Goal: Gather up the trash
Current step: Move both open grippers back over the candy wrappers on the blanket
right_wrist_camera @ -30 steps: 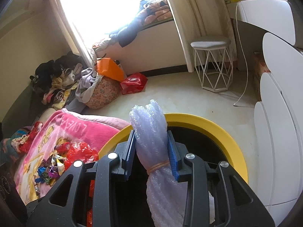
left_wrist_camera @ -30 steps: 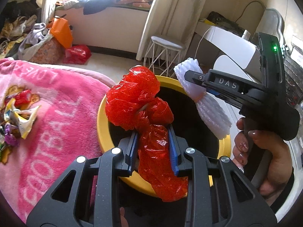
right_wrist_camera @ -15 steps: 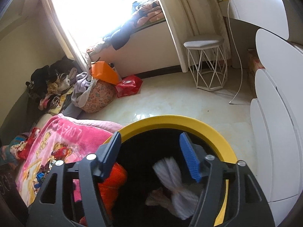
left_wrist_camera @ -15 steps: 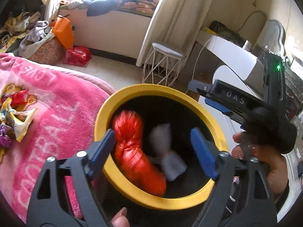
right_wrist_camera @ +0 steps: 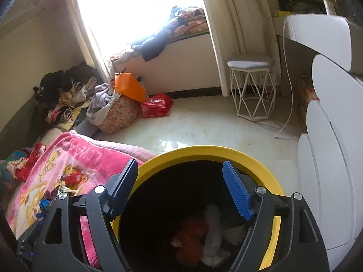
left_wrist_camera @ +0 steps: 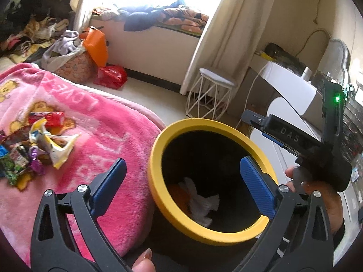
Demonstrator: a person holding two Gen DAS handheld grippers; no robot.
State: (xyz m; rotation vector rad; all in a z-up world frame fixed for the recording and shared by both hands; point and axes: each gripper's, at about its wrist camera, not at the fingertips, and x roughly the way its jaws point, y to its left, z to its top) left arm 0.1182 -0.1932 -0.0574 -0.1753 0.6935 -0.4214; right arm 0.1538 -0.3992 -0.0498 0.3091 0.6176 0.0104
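- The left gripper (left_wrist_camera: 181, 182) hangs over the near rim of the yellow-rimmed bin (left_wrist_camera: 156, 149); its jaws have just been opening and now stand wide with nothing between them; that fits a drop into the bin.
- The right gripper (right_wrist_camera: 179, 188) sits above the same bin (right_wrist_camera: 267, 172); its jaws have also just been opening, and they are empty.
- Two pieces lie at the bottom, placed there as collected trash: one red plastic wad (right_wrist_camera: 192, 238) and one white foam bundle (right_wrist_camera: 213, 233), touching each other.
- The bin stands just beside the bed, probably so that trash can be carried across easily.
- On the pink blanket (left_wrist_camera: 109, 136) a heap of wrappers (left_wrist_camera: 34, 149) waits; there are several, too tangled for an exact count; one red pack (left_wrist_camera: 48, 116) lies at its far edge.
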